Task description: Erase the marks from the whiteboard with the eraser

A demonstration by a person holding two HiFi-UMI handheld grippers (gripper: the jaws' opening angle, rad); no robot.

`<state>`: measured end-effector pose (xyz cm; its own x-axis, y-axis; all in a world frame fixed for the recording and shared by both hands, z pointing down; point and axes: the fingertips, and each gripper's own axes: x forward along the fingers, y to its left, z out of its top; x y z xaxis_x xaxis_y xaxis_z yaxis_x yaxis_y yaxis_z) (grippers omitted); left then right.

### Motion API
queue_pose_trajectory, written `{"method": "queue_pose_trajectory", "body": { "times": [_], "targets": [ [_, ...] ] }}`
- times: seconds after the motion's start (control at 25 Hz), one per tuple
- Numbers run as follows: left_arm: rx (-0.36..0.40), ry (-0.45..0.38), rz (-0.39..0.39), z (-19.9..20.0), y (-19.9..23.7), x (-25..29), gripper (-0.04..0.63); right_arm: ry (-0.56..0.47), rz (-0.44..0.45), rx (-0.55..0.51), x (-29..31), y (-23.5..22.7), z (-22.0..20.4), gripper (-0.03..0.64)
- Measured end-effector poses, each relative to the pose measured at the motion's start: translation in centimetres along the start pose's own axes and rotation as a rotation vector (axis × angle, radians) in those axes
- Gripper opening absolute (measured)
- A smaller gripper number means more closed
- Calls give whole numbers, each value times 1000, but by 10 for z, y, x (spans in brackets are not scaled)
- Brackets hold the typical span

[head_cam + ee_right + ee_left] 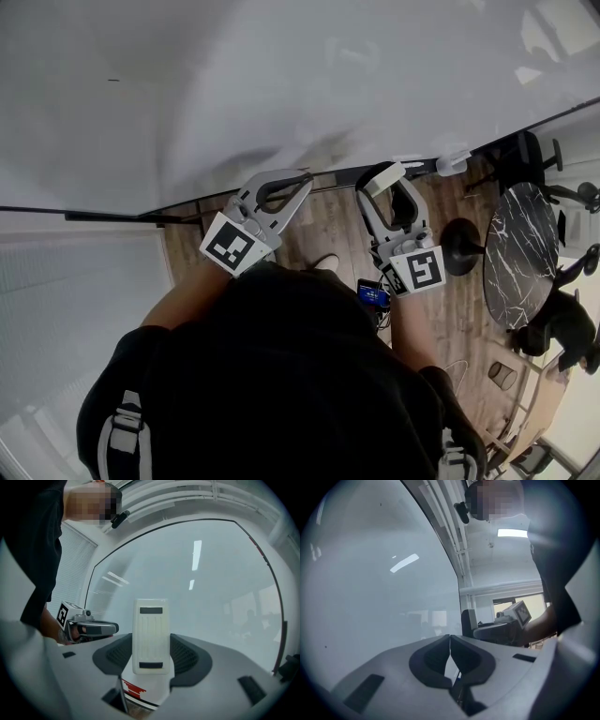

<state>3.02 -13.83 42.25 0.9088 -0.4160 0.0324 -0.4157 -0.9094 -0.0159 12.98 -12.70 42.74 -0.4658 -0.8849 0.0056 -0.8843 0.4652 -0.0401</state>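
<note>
The whiteboard [281, 75] fills the upper head view and looks almost bare, with one small dark dash [113, 80] at upper left. My right gripper [386, 178] is shut on the white eraser [384, 177], which stands upright between the jaws in the right gripper view [150, 637], facing the whiteboard [197, 573] without clear contact. My left gripper [302, 180] hangs beside it near the board's lower edge. In the left gripper view its pads [440, 653] meet with nothing between them, and the whiteboard [370, 573] lies to the left.
A white object [453, 161] rests on the board's lower ledge at right. A round marble table [520, 253] and black chairs [525, 155] stand on the wooden floor [328, 234] at right. Window blinds [66, 300] are at left.
</note>
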Motion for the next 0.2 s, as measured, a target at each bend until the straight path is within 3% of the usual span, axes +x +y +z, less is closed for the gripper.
{"method": "queue_pose_trajectory", "body": {
  "times": [0.2],
  "targets": [
    [-1, -3, 1, 2, -1, -2, 5, 46, -22, -38, -4, -2, -7, 247]
  ]
}}
